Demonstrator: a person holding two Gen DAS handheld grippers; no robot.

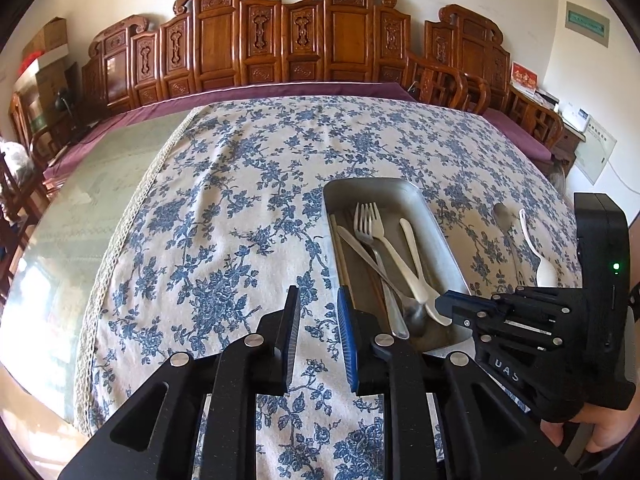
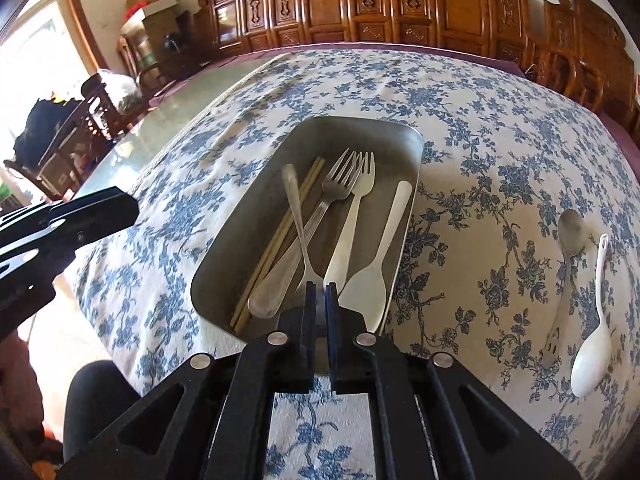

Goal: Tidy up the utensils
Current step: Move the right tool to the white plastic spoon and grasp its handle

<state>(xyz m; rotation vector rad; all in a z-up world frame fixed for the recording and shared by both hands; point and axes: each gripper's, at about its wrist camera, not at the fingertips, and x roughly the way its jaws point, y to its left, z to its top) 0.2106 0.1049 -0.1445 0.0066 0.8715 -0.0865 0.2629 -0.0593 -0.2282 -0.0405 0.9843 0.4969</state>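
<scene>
A metal tray (image 2: 360, 124) (image 1: 400, 188) sits on the flowered cloth. It holds wooden chopsticks (image 2: 280, 240), a metal fork (image 2: 340, 176), a white fork (image 2: 352, 216), a white spoon (image 2: 366, 292) and a metal spoon (image 2: 294, 200) (image 1: 416, 314) lying across them. My right gripper (image 2: 320, 292) (image 1: 440, 305) hovers at the tray's near end, its jaws a narrow slit apart, with the metal spoon's bowl at its tips, resting in the tray. To the tray's left my left gripper (image 1: 318, 320) (image 2: 120, 208) is open over the cloth, nothing between its fingers.
On the cloth right of the tray lie another metal spoon (image 2: 572, 228) (image 1: 502, 212) and a white spoon (image 2: 592, 360) (image 1: 544, 272). Bare glass tabletop (image 1: 100, 184) lies left of the cloth's edge. Carved wooden chairs (image 1: 280, 40) line the far side. A person's knee (image 2: 96, 392) is below the near edge.
</scene>
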